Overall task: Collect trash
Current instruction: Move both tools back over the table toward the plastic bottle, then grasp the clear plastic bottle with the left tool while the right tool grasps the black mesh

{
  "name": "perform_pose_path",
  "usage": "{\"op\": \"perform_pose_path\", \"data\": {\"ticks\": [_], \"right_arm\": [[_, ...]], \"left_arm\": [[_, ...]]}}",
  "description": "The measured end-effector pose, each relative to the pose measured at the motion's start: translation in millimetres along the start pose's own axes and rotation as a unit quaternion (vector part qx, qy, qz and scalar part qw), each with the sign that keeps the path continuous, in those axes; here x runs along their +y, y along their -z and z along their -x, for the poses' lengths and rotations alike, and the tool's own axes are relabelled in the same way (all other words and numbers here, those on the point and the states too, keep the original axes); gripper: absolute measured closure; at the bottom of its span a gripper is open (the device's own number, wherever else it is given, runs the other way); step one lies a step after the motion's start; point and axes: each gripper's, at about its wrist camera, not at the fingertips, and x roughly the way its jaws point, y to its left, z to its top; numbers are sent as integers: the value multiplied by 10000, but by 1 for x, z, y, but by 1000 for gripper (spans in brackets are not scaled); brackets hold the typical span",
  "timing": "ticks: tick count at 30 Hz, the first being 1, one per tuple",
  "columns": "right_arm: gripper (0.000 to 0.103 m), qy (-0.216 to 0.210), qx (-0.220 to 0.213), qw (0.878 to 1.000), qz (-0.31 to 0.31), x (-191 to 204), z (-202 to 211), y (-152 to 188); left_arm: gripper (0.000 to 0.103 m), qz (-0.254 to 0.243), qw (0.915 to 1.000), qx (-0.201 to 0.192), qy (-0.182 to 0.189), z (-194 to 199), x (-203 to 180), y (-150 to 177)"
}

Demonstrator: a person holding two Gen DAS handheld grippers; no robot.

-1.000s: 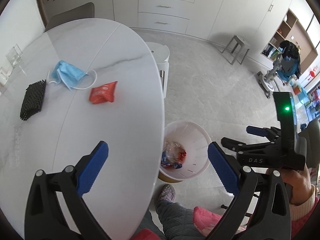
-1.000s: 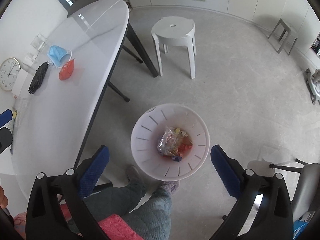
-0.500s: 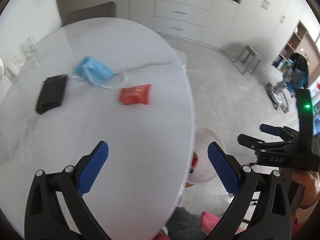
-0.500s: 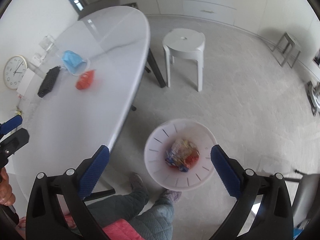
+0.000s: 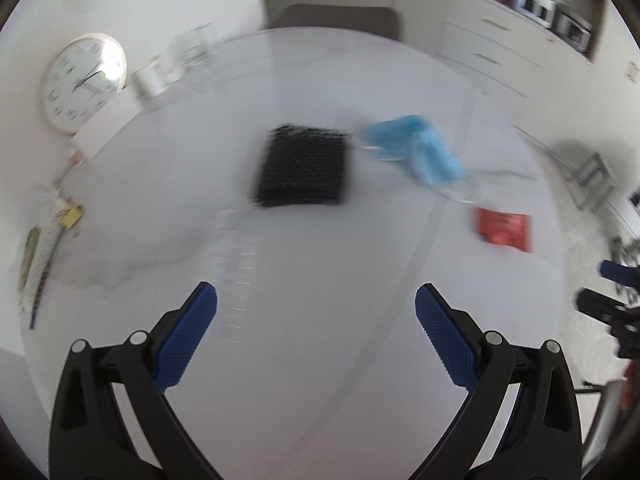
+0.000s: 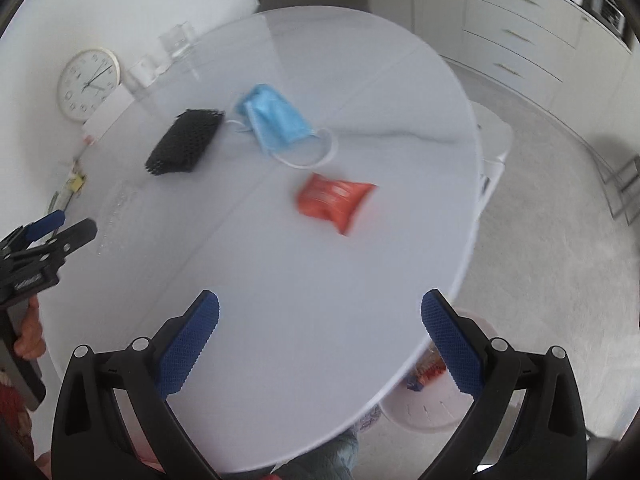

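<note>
a: ok so what's on the table (image 6: 280, 280) right now? both views are kinda smeared

b: three bits of trash on the white round top; a blue face mask (image 6: 276, 116) with its ear loops trailing out, a black mesh thing (image 6: 184, 142) just to the left of it, and a red snack wrapper (image 6: 336, 200) lying nearer the edge, a bit apart from the mask; none of the three is touching a tool

a: and the grippers?

b: left gripper (image 5: 316, 312) hangs over the table with its blue pads spread wide, nothing between them; the black mesh thing (image 5: 302, 168) sits ahead of it, the mask (image 5: 416, 148) to the right of that, the wrapper (image 5: 504, 228) further right; right gripper (image 6: 320, 320) is the same deal, pads wide apart and empty, above the near part of the table with the wrapper ahead of it

a: can you see one tool from the other?

b: yep; in the right view the left gripper (image 6: 60, 228) pokes in at the left edge with a hand (image 6: 30, 332) under it; in the left view the right gripper (image 5: 612, 292) shows at the far right edge

a: where's the bin?

b: white bin (image 6: 428, 412) on the floor, mostly tucked under the table edge in the right view; some colourful scraps show inside; there's also a wall clock (image 6: 88, 84) leaning by the wall at the back left, and a clear glass (image 6: 178, 42) near it
</note>
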Motion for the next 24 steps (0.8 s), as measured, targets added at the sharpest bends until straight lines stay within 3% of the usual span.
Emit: {"op": "perform_pose_path", "data": {"ticks": [5, 13, 15, 17, 18, 24], "right_arm": [[2, -117, 84, 9995, 279, 41, -19, -23], [2, -163, 225, 9986, 439, 77, -47, -49], [2, -173, 264, 9986, 433, 85, -54, -54], [2, -202, 291, 9985, 417, 91, -59, -57], [2, -223, 301, 9985, 411, 95, -62, -60], [2, -327, 348, 9983, 345, 115, -75, -79]], "left_arm": [[8, 236, 9991, 340, 20, -40, 47, -6], [8, 26, 9966, 779, 282, -94, 63, -4], [13, 24, 9962, 786, 383, -99, 64, -3], [36, 7, 9953, 844, 467, -102, 63, -1], [43, -18, 9951, 848, 501, -105, 63, -1], [44, -12, 9959, 677, 596, -105, 65, 3]]}}
